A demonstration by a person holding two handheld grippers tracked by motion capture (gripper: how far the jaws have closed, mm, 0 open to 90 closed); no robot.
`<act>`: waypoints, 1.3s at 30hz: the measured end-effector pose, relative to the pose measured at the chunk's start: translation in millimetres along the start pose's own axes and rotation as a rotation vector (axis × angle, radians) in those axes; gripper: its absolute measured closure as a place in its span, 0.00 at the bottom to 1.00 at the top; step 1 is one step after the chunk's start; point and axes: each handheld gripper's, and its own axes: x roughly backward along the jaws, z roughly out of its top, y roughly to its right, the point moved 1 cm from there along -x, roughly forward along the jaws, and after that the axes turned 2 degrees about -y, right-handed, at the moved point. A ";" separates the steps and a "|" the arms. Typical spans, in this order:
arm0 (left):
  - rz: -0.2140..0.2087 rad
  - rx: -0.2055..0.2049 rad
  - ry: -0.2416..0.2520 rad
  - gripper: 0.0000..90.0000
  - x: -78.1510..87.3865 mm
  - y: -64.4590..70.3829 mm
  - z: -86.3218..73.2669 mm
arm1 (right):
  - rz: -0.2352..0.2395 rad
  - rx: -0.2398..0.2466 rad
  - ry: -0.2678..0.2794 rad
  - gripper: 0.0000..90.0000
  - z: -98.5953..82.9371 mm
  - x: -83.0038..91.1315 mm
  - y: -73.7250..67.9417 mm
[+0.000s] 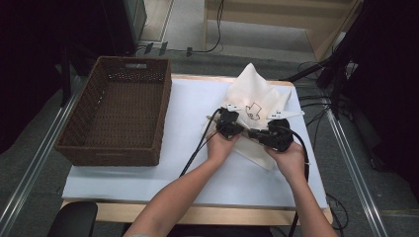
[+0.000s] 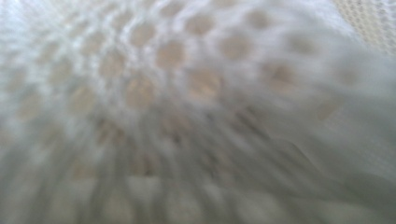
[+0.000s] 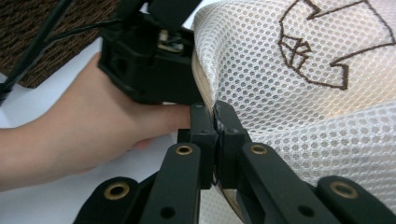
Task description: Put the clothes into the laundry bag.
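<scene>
A person sits at a bench [image 1: 148,185] covered with a white sheet and works a two-jaw gripper in each hand. In the high view a cream-white mesh bag [image 1: 252,91] lies on the right half of the bench, at about 2 o'clock from the bench's middle, with one corner lifted into a peak pointing toward 12 o'clock. A dark outline drawing [image 1: 253,111] is stitched on its face.

The left gripper [image 1: 228,123] sits at the bag's 9 o'clock edge, and the right gripper [image 1: 257,133] comes in from about 4 o'clock, so the two meet close together along the bag's near edge. A black cable trails from each toward 6 o'clock.

In the right gripper view, the right gripper [image 3: 215,116] has its two black jaws pressed together, pinching the folded edge of the mesh bag [image 3: 299,84]. The left hand [image 3: 84,135] and its black gripper body are just beside it at 10 o'clock.

The left gripper view is a blurred close-up of the mesh bag [image 2: 187,84] against the lens; whether that gripper is closed cannot be told.

A brown woven basket [image 1: 160,113] stands on the left half of the bench, at 9 o'clock from the bag and well apart from it
</scene>
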 end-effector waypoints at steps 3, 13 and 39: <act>-0.018 0.006 -0.029 0.89 -3.1 -4.6 1.0 | 0.016 -0.008 0.002 1.00 -0.3 0.6 0.6; -0.108 -0.034 -0.081 0.69 25.6 -12.1 -3.6 | -0.002 -0.010 0.009 1.00 -0.7 1.9 3.6; 0.001 -0.131 -0.132 0.55 90.3 -49.1 -26.3 | -0.013 0.006 0.037 0.99 0.6 16.7 -5.1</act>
